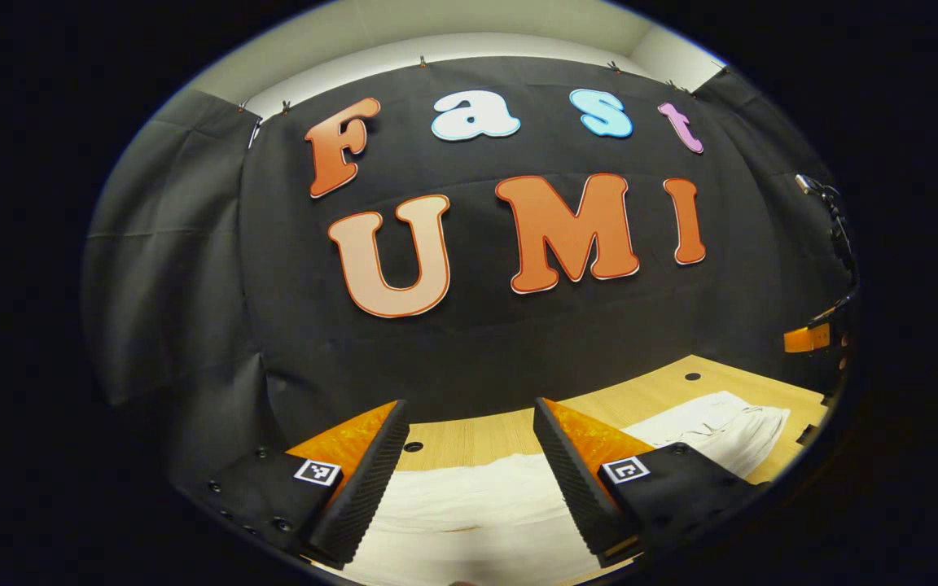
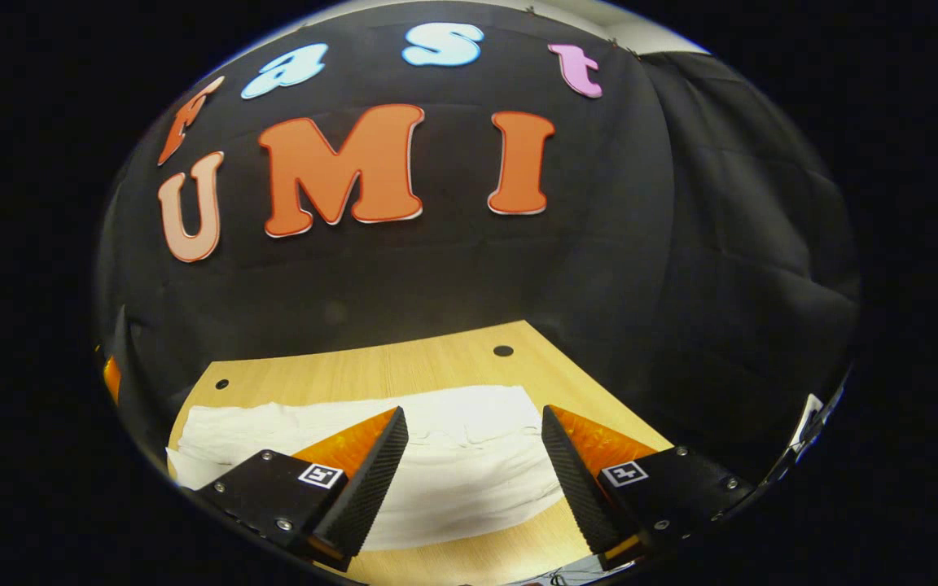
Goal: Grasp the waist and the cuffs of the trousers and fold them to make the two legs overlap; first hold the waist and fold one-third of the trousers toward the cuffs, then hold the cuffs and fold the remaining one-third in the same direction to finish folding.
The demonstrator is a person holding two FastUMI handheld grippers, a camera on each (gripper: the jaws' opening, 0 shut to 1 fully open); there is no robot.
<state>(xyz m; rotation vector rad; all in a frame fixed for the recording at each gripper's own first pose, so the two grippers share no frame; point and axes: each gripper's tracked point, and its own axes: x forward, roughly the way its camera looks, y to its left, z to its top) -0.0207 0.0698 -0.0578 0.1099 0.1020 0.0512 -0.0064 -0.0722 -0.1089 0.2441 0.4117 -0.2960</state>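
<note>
White trousers [image 2: 453,464] lay flat along the desk's [image 2: 404,366] near edge (wrinkled, unfolded). Left gripper [image 1: 469,480] and right gripper [image 2: 473,480] hovered above, claws spread, holding nothing.

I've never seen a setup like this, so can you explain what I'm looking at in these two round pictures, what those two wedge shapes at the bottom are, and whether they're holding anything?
These come from two hand-held grippers; a person carries one in each hand. Each has a wide-angle camera looking forward along its own two fingers, and those fingers are the wedges at the bottom.

In the left gripper view, the left gripper has its fingers spread apart over white trousers lying on a wooden table. In the right gripper view, the right gripper is likewise open above the same trousers on the table.

Neither gripper holds anything; the cloth lies flat between the fingers, untouched. Black cloth behind the table is the booth's wall. Which end of the trousers is the waist is hard to tell here.
</note>
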